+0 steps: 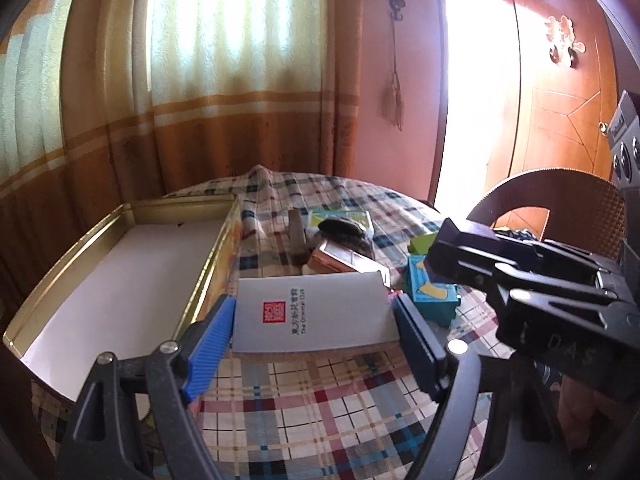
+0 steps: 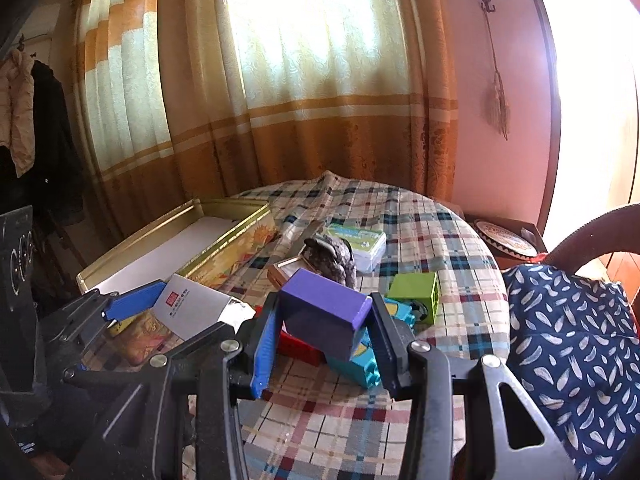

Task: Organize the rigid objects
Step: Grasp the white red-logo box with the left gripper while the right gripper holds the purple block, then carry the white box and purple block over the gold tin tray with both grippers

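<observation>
My left gripper (image 1: pixel 314 322) has its jaws around a white booklet (image 1: pixel 314 308) with a red seal, tilted above the table next to the open gold tin (image 1: pixel 120 280). The booklet also shows in the right wrist view (image 2: pixel 196 306). My right gripper (image 2: pixel 324 332) is shut on a purple block (image 2: pixel 324 314) and holds it above a teal toy brick (image 2: pixel 360 364) and a red brick (image 2: pixel 300 346). In the left wrist view the right gripper (image 1: pixel 444 248) shows at the right with the purple block (image 1: pixel 472 234).
On the checked tablecloth (image 2: pixel 420 232) lie a green brick (image 2: pixel 414 294), a white-green box (image 2: pixel 360 240), a dark grey lump (image 2: pixel 334 256) and a brown case (image 2: pixel 286 270). A chair with a blue patterned cushion (image 2: pixel 572 344) stands at the right. Curtains hang behind.
</observation>
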Motion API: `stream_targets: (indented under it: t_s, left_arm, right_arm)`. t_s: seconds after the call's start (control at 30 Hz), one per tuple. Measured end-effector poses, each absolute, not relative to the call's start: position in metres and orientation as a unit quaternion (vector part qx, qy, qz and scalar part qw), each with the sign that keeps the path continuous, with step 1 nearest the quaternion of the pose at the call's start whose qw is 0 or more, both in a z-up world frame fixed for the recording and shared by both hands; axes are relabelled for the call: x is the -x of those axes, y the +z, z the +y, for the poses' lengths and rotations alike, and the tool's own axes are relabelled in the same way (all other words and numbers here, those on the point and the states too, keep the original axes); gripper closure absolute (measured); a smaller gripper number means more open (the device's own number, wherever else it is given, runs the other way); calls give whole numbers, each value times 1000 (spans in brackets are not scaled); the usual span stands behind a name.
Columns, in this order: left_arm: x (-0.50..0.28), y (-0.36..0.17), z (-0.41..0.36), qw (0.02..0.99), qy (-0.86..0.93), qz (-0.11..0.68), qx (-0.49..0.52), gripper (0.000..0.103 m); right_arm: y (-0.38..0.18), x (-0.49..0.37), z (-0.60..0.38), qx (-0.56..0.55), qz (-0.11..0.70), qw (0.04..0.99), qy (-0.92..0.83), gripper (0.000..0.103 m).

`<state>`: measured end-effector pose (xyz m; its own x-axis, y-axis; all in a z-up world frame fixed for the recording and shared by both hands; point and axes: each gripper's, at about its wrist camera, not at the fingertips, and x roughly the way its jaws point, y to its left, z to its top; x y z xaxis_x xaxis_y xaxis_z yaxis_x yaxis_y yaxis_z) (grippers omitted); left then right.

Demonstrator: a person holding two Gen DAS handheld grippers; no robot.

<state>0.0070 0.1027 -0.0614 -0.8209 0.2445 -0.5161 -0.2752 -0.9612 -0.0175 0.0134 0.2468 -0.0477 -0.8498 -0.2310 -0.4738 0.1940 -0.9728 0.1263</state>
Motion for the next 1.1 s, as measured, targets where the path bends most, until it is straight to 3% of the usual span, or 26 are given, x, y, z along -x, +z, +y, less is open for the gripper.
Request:
stream_targets:
  t_s: [1.1]
  left_arm:
    - [-21,-41,83,91,978,26,188,24]
  right_arm:
    - [-43,10,241,-218,-57,115,-968,58]
